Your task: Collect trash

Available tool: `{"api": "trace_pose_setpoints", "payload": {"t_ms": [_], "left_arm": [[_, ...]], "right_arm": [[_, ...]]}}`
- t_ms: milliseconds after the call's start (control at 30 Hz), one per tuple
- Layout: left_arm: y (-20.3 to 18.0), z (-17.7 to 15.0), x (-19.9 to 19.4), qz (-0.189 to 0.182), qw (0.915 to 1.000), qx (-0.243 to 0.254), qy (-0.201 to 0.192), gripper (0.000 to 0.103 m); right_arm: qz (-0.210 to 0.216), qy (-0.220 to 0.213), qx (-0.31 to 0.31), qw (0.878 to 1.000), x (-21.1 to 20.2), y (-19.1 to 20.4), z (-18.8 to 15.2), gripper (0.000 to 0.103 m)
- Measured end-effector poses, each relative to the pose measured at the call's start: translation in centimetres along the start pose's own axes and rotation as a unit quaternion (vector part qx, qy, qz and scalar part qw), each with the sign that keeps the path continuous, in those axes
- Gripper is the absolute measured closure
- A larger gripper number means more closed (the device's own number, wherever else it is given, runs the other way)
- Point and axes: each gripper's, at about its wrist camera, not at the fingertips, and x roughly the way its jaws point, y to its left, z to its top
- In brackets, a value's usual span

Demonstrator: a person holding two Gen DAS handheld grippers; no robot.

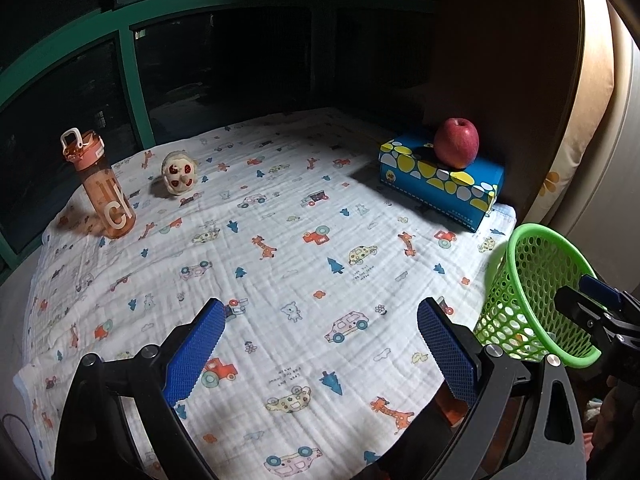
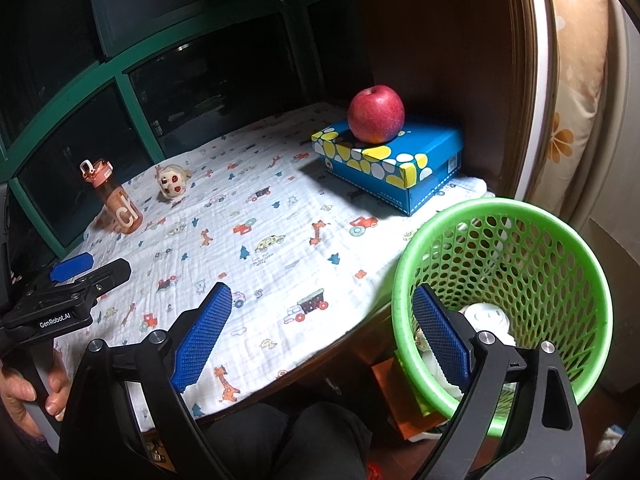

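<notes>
A green mesh basket (image 2: 520, 210) stands off the table's right front corner, with white crumpled trash (image 2: 486, 316) at its bottom. My right gripper (image 2: 320, 296) is open. Its right finger dips inside the basket's near rim; its left finger hangs over the table's front edge. Nothing is held between them. My left gripper (image 1: 322, 308) is open and empty, low over the printed cloth (image 1: 280, 264) near the front of the table. In the left wrist view the basket (image 1: 536, 229) shows at the right edge, with the right gripper's tip beside it.
A red apple (image 2: 376, 114) rests on a blue tissue box (image 2: 400, 168) at the back right, against a brown panel. An orange water bottle (image 1: 100, 188) and a small plush toy (image 1: 180, 174) stand at the back left. A hand (image 2: 28, 396) holds the left gripper's handle.
</notes>
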Motion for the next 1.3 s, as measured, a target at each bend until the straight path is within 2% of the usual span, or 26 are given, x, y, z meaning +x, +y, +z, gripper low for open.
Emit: {"api": "trace_pose_setpoints", "payload": {"t_ms": [1300], "left_arm": [[0.27,-0.08,-0.82,0.01,0.9999,-0.007,-0.006,0.009]], "right_arm": [[0.003,-0.003,-0.003,1.0,-0.17,0.4,0.08,0.008]]}}
